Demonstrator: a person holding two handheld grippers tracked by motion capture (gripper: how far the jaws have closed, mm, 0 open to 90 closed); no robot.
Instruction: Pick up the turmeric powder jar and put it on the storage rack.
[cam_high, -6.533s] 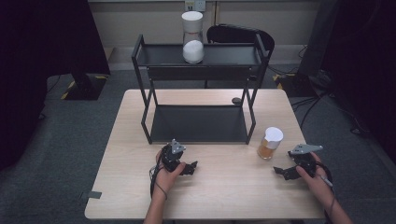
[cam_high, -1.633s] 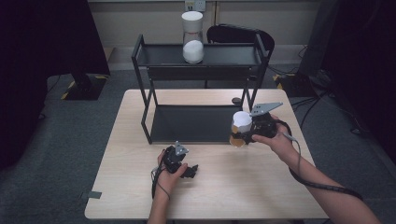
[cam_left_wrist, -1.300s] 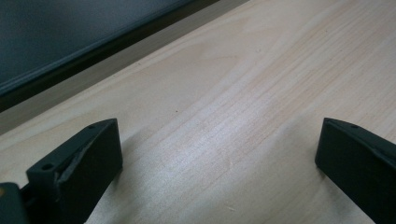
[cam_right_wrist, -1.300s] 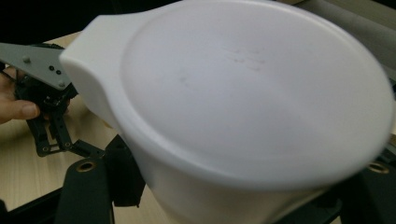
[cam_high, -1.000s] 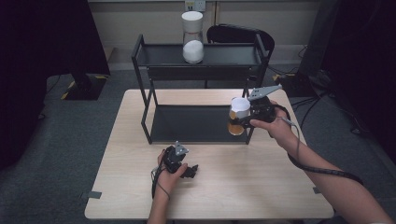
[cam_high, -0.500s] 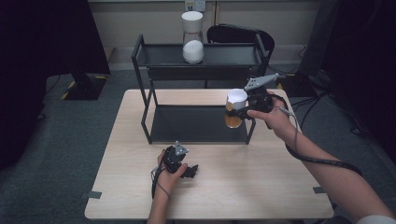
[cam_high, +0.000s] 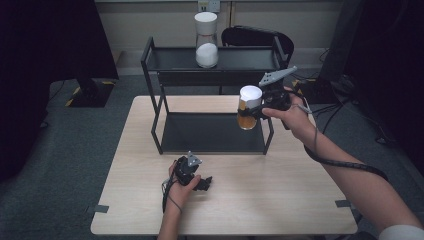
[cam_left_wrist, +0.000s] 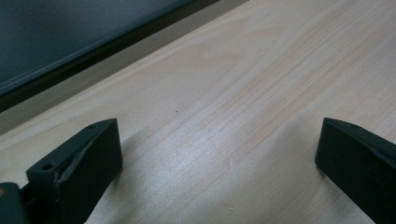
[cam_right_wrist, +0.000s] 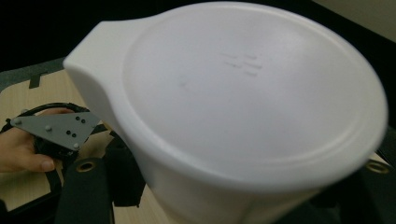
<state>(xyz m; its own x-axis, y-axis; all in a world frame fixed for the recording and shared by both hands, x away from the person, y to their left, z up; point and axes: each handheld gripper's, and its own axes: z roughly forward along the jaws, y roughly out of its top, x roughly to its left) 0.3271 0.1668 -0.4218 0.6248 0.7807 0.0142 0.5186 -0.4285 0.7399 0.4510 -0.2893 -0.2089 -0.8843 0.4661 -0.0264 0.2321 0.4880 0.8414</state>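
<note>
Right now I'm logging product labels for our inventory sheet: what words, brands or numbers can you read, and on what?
None can be read.
Amber jar held in the right gripper: no label legible.
Its white lid: faint embossed marks, too blurred to read.
White-filled jar on the black rack: no text visible.
Yellow-black floor tape: stripes, no words.

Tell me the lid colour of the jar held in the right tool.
White lid, clearest in the right gripper view, on the amber-filled jar.
</note>
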